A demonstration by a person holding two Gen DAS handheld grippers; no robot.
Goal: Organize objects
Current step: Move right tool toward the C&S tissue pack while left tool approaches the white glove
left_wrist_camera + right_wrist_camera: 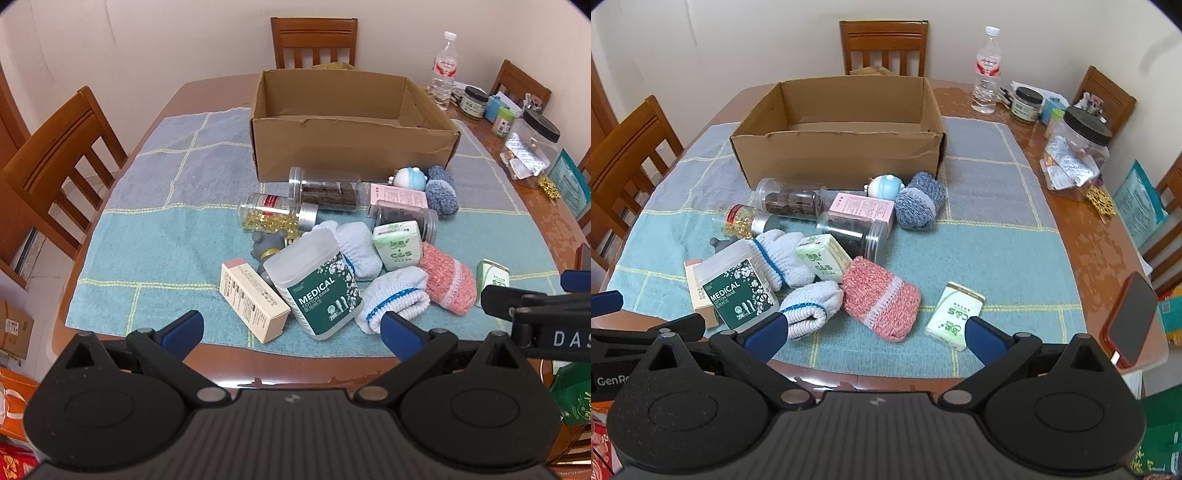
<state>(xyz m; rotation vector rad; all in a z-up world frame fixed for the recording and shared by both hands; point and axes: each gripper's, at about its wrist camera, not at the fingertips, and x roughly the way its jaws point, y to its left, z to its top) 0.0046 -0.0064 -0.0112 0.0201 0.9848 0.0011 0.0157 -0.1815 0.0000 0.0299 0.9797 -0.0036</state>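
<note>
An empty cardboard box (838,147) is seen at upper centre; below it, a pile of jars, socks and packets (820,254) lies unsorted on the cloth. Both the left gripper (291,328) and the right gripper (873,334) are held wide open, empty. Sorting appears unstarted; a near item, perhaps the pink sock (882,299), must be grasped first.

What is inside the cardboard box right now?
The cardboard box looks empty: only bare inner walls and a strip of floor show. Its front wall hides the near part of the floor, so something low there could go unseen.

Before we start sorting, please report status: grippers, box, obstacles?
Left gripper open, right gripper open, both empty. Cardboard box upright, empty. Items piled on cloth; nothing blocks the box.
</note>
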